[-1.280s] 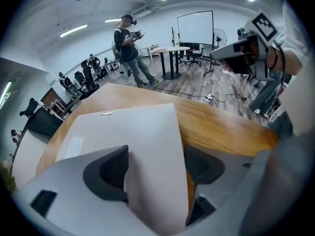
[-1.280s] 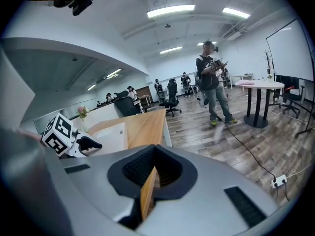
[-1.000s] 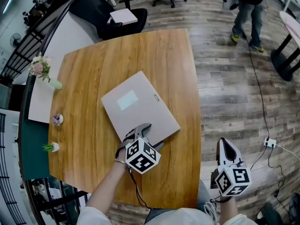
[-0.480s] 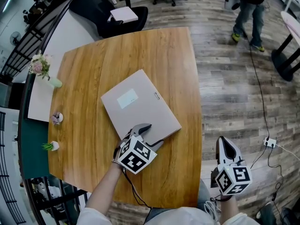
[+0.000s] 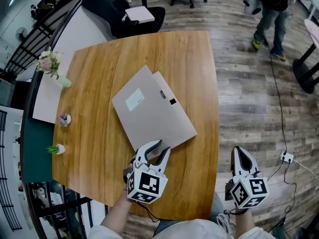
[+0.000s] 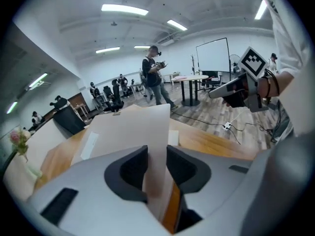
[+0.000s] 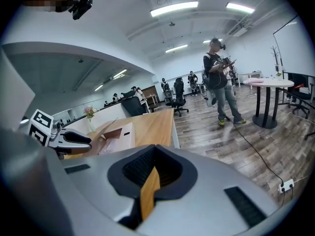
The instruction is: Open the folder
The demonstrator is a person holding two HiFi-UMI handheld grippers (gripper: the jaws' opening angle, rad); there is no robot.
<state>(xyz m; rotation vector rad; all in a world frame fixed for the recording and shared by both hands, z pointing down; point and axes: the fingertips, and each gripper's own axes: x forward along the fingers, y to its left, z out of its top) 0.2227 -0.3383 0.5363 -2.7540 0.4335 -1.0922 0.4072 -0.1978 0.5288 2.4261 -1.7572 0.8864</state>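
A grey folder (image 5: 149,118) lies at an angle on the wooden table (image 5: 94,78). Its front cover (image 6: 128,132) is raised off the lower panel, which shows at the right with a black clasp (image 5: 172,101). My left gripper (image 5: 158,148) is at the folder's near edge. Its jaws have just been closing, and in the left gripper view the gripper (image 6: 156,168) is shut on the cover's thin edge. My right gripper (image 5: 240,153) hangs past the table's right edge over the floor. It is shut and holds nothing, and in the right gripper view (image 7: 152,181) it faces along the table's side.
A flower vase (image 5: 50,66) and two small pots (image 5: 64,119) (image 5: 56,149) stand by the table's left edge. A black office chair (image 5: 134,16) stands behind the table. A person (image 5: 269,14) stands on the floor at the far right. A cable with a socket (image 5: 285,157) lies there.
My left gripper has risen and its jaws have closed on the folder's near edge. The cover has lifted, and the lower panel and clasp now show. The right gripper has stayed put.
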